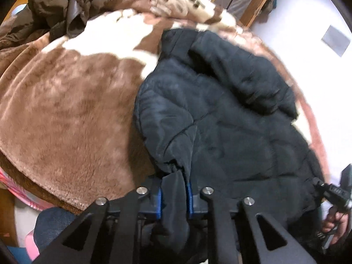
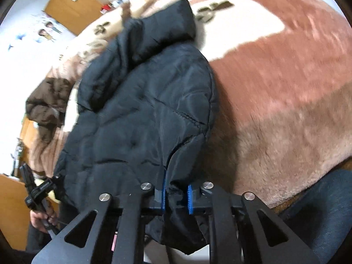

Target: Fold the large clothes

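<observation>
Black quilted nylon fills the middle of both wrist views: a puffy black jacket point(image 1: 220, 114) lies on a bed covered by a plush brown-and-white blanket point(image 1: 66, 110). The jacket's long axis runs from the near edge of the bed, where both grippers hold it, away toward the far side, where its hood or collar end rests on the white part of the blanket.

The left gripper point(image 1: 175, 198) pinches a bunched fold of the jacket's near hem between its blue-padded fingers point(image 1: 158, 202); fabric fills the gap and hangs down below the fingers. The right gripper point(image 2: 176, 198) likewise clamps a gathered piece of the near hem between its own blue pads point(image 2: 189, 198), with cloth spilling beneath. In each view the other gripper and the hand holding it show at the frame's edge, so the two grips sit at opposite near corners, the jacket's width stretched between them.

From both sets of fingers the body of the jacket lies straight ahead and away, the far end well apart from the grips. Neither arm looks nearer to that end. The jacket seems to be held for a lengthwise fold, which would mean carrying the near hem forward over the body toward the far end.

A dark brown coat point(image 1: 55, 2) lies crumpled on the far left of the bed, apart from the jacket.
</observation>
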`<state>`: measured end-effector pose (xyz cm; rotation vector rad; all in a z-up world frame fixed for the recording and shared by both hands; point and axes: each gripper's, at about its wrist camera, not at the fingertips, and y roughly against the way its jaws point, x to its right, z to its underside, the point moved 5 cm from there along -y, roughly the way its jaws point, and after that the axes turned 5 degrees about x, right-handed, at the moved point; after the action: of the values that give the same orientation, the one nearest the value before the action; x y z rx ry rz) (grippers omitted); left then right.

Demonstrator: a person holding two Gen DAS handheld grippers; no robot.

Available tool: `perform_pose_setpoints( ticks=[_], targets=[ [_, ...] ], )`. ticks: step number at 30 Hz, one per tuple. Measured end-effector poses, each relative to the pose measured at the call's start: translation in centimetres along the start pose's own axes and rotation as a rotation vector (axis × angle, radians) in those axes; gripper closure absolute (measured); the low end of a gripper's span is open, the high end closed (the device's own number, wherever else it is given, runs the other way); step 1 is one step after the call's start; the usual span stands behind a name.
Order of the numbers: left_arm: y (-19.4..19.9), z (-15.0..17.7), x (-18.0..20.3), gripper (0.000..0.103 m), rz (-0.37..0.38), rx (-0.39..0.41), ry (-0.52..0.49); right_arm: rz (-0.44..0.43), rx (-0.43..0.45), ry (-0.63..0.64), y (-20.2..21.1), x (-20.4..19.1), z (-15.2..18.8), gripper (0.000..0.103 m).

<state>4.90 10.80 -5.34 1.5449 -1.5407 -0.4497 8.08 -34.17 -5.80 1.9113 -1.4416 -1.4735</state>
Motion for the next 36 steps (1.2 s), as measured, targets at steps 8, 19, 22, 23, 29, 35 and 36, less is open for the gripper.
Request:
perform_pose_setpoints(
  ticks=[8,19,22,23,29,35,36],
  targets=[
    [7.3,-4.6,2.6,0.089,0.124,0.167,0.001,-0.136,0.139,0.042,6.4,-3.4,-2.9,0.092],
    [12.6,-3.6,1.8,0.089,0.198,0.210,0.073,-0.233,0.223,0.016,12.2,-4.6,-2.2,0.092],
    [11.8,-5.2,2.0,0.089,0.212,0.231,0.100,-0.252,0.249,-0.007,11.6,-4.7,-4.1,0.092],
    [11.7,-5.9,2.2,0.089,0.218,0.241,0.103,-0.255,0.262,-0.015,11.3,-5.0,-5.2,0.092],
    [8.9,-11.9,2.7,0.089,0.227,0.278,0.127,-0.236,0.294,-0.070,8.8,-5.8,-11.8,0.092],
    [2.1,-18.5,2.5,0.089,0.191,0.235,0.160,-0.163,0.236,-0.134,2.3,-5.7,-18.9,0.092],
    [0.6,-19.4,2.5,0.089,0.179,0.220,0.157,-0.136,0.216,-0.142,0.6,-5.5,-20.0,0.091]
  ],
)
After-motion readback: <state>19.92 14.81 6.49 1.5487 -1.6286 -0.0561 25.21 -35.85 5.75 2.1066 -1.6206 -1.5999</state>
